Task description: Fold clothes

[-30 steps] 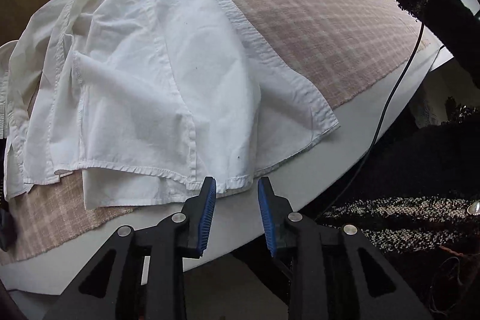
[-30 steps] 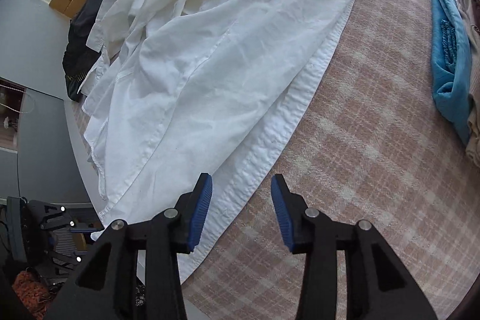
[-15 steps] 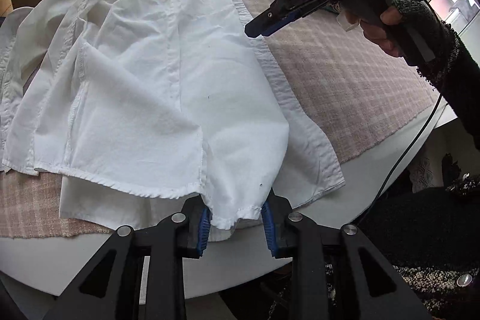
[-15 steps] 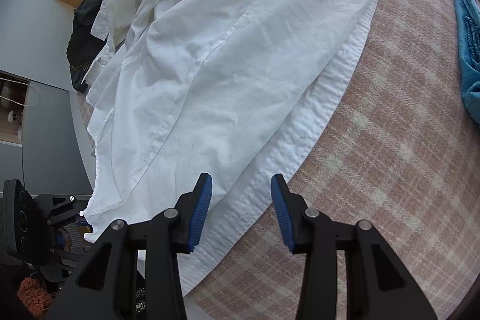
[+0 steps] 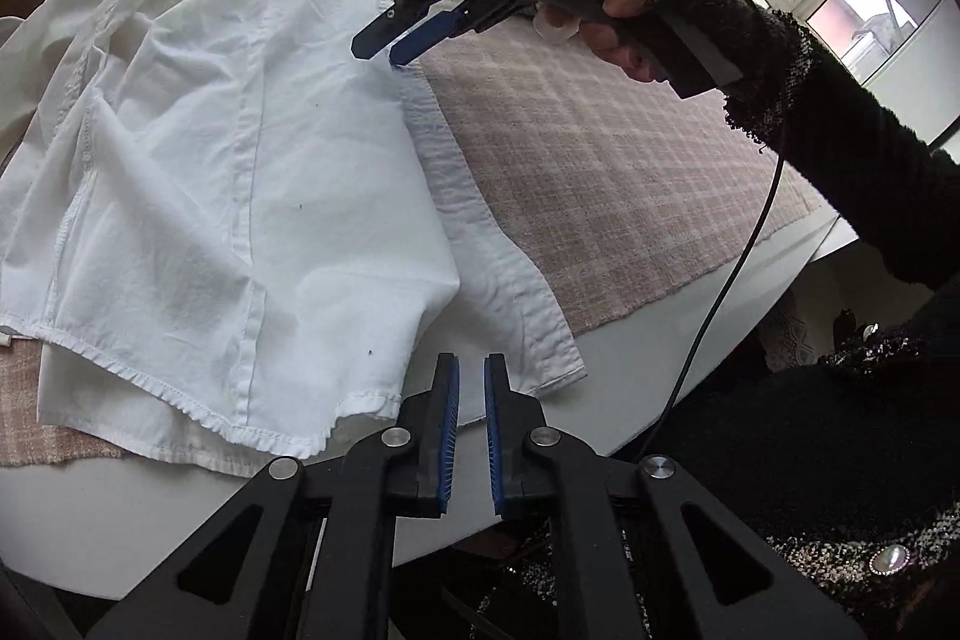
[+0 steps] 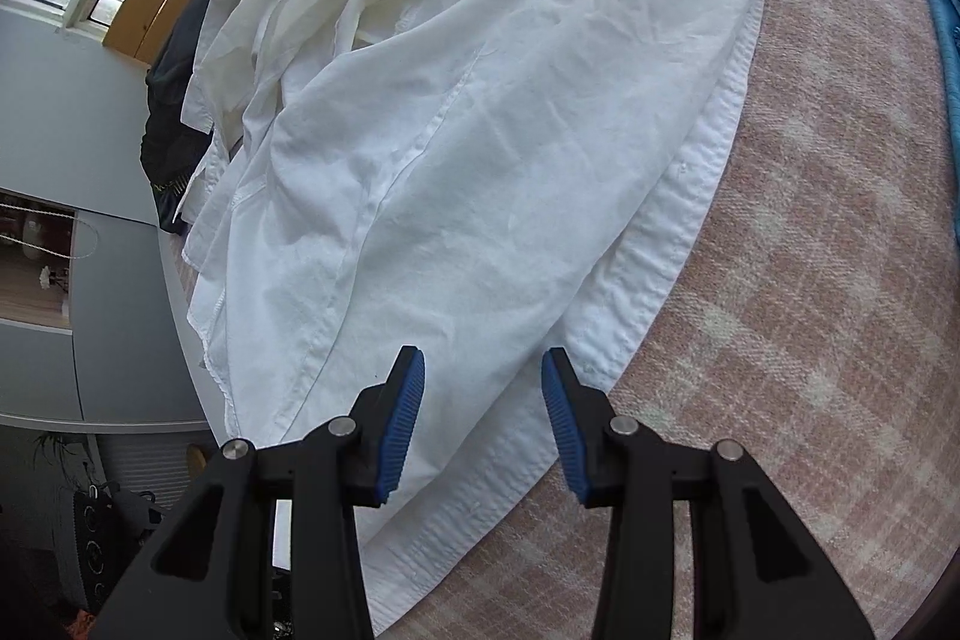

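A white shirt [image 5: 240, 196] lies rumpled across the left half of a pink checked cloth [image 5: 600, 172] spread over a white desk [image 5: 600, 412], its long axis running from the hem at the near desk edge up toward the collar at about 12 o'clock in the left wrist view. The button placket forms its right-hand border, a long textured strip running from about 5 o'clock up to 12. The left gripper [image 5: 471, 424] sits at the near desk edge, just past the hem corner; its jaws are closing, with only a narrow gap left, and no fabric shows between the blue pads, so it appears to be closing on nothing, the hem lying just to its 10 o'clock. The right gripper [image 6: 483, 421] hangs about halfway open over the lower part of the shirt, holding nothing, with the placket passing under the space between its fingers and heading off toward 1 o'clock. In the left view the same tool appears at about 12 o'clock, its tips poised over the placket further up the shirt. The next move seems to hinge on that placket line: the right hand is nearer to it mid-length, the left nearer to the hem corner.
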